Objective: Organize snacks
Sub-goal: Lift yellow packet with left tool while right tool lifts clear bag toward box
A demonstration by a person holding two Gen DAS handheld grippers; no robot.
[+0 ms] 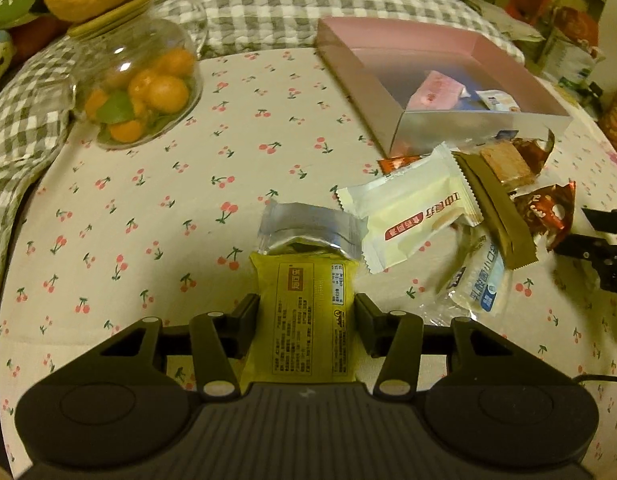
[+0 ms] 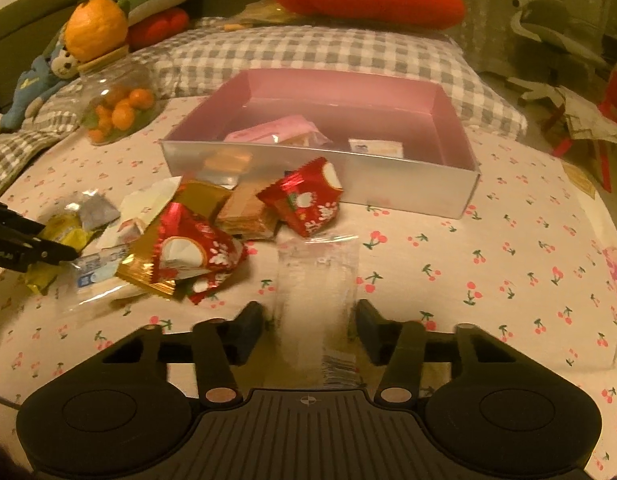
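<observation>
Both tools point steeply down in front of the pink box [image 2: 404,176], the left tool [image 1: 306,320] clamped on a yellow snack packet [image 1: 304,320], the right tool [image 2: 310,326] narrowed around a clear packet [image 2: 316,296].

From my remote seat, little print reads cleanly. The yellow foil snack packet [image 1: 304,320] carries a brown label box with Chinese characters and columns of fine print, too small for me to make out. The cream-white pillow-shaped wrapper [image 1: 408,216] shows large Chinese characters and a red banner with white characters, seen upside down. The clear packet with a blue-and-white label [image 1: 478,280] bears big blue Chinese characters, 乳酸菌小口 as far as I can tell. The transparent packet [image 2: 316,300] shows a barcode strip, digits unreadable.
</observation>
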